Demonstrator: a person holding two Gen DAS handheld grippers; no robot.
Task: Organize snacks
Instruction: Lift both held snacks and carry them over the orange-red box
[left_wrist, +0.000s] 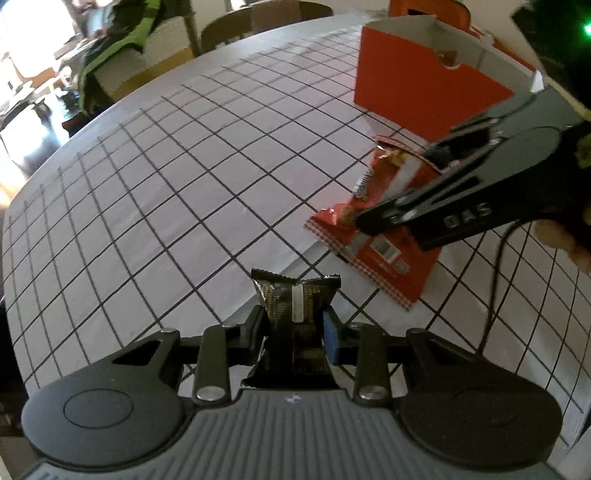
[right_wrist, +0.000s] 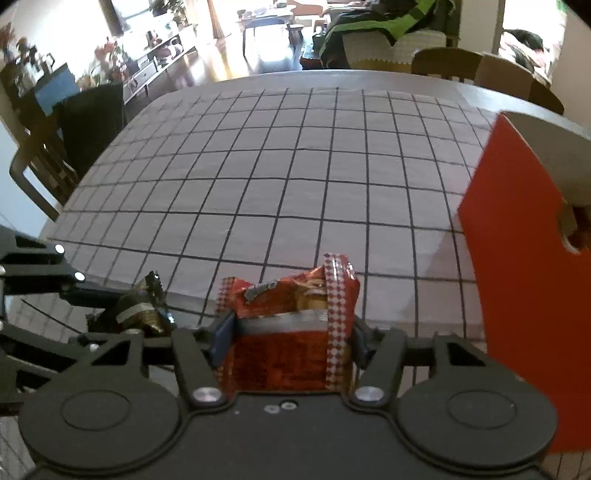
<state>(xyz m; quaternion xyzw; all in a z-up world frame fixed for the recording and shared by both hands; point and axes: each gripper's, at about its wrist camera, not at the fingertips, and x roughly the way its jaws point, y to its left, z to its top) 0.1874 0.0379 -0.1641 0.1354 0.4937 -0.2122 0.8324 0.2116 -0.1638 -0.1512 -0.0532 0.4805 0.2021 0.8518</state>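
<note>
Closest to me in the left wrist view, my left gripper (left_wrist: 295, 328) has its fingers clenched on a dark snack bar (left_wrist: 295, 306). The bar stands nearly upright between the pads, its crimped top edge rising past the fingertips and its lower end tucked toward the gripper body. It is held above the gridded sheet that covers the table (left_wrist: 184, 166).

In the right wrist view, my right gripper (right_wrist: 288, 339) is grasping a red snack packet (right_wrist: 280, 354) with a checked border. The pads press on its two sides, and its torn, crumpled top pokes up beyond the fingertips. From the left camera that packet hangs slanted, one corner low near the table, the other end caught in the right gripper's fingers. To the left in the right wrist view, the left gripper and its dark bar sit just beside the red packet, apart from it.

Farther off, an orange cardboard box (left_wrist: 424, 85) stands upright on the table, open at the top, with a notch cut in its front wall. It is near the right gripper, to the right of the red packet, not touching it.

Beyond the table edge are wooden chairs (right_wrist: 447, 62) and a green and black garment (left_wrist: 122, 40) draped over furniture.
</note>
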